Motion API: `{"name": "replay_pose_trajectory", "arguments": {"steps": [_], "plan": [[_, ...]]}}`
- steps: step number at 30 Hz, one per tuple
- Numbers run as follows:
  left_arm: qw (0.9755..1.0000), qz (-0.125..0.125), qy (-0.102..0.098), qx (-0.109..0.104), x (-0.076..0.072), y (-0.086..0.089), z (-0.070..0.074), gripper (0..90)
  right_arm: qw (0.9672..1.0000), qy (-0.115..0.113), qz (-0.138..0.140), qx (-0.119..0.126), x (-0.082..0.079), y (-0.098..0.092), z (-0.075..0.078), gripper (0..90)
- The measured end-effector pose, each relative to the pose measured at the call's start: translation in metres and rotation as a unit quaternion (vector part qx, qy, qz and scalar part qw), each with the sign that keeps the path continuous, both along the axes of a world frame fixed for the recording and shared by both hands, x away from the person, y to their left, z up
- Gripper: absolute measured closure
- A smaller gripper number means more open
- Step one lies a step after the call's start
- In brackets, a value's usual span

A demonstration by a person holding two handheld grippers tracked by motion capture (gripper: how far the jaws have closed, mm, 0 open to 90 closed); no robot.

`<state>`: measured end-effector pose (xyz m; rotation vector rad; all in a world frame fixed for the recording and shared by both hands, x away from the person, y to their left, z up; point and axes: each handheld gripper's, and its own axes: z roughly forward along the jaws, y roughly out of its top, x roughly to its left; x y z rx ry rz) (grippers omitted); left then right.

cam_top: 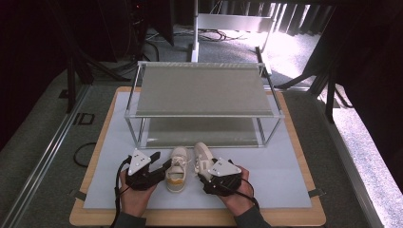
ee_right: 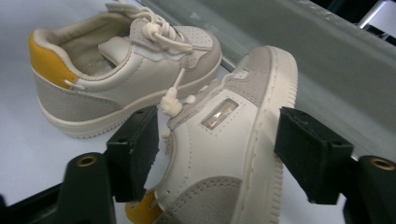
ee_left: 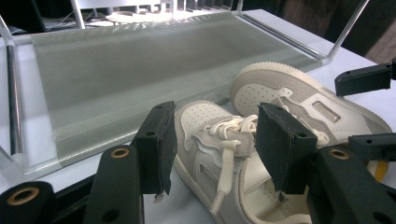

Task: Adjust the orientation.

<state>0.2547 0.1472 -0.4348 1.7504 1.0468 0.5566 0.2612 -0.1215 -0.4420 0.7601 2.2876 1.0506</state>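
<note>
Two small cream-and-grey leather sneakers with yellow heel patches, side by side on the pale grey surface (cam_top: 266, 175), just in front of the two-tier metal-framed shelf rack (cam_top: 204, 88). Long axes both roughly front to back: toes toward the rack, heels toward the person.

Left sneaker (cam_top: 176, 175) upright on its sole, straddled across its width by the left hand-held gripper (cam_top: 164, 166), which comes in from the left at the lace and collar. In the left gripper view, black pads (ee_left: 159, 144) close against both flanks of that shoe (ee_left: 205, 121); jaws part-way apart, but pressing or merely alongside, cannot tell.

Right sneaker (cam_top: 202, 154) rolled onto its side, sole edge turned toward one pad, upper toward the other. Right hand-held gripper (ee_right: 215, 149) spread wide around that shoe (ee_right: 233, 140), a sliver of gap at the sole side, so not clamped.

Probably the relation that matters next: shelf straight ahead along each shoe's long axis, each shoe nearest its own hand. Right shoe likely to need righting and a fresh squeeze across its width before any lift toward the rack.
</note>
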Motion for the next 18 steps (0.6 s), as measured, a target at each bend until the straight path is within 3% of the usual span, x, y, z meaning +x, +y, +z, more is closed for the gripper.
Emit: {"name": "replay_pose_trajectory", "arguments": {"steps": [8, 14, 18], "plan": [[1.0, -0.005, 0.003, 0.004, 0.001, -0.002, -0.001, 47.6, 0.9994, -0.012, -0.006, -0.031, 0.001, 0.004, -0.002, 24.5], [1.0, -0.005, 0.004, 0.002, 0.001, -0.002, -0.001, 47.6, 0.9993, -0.009, -0.02, -0.031, 0.007, -0.003, -0.002, 25.7], [1.0, -0.005, 0.004, 0.002, 0.002, -0.003, -0.002, 47.5, 0.9991, -0.009, -0.026, -0.032, 0.008, -0.006, -0.001, 31.6]]}}
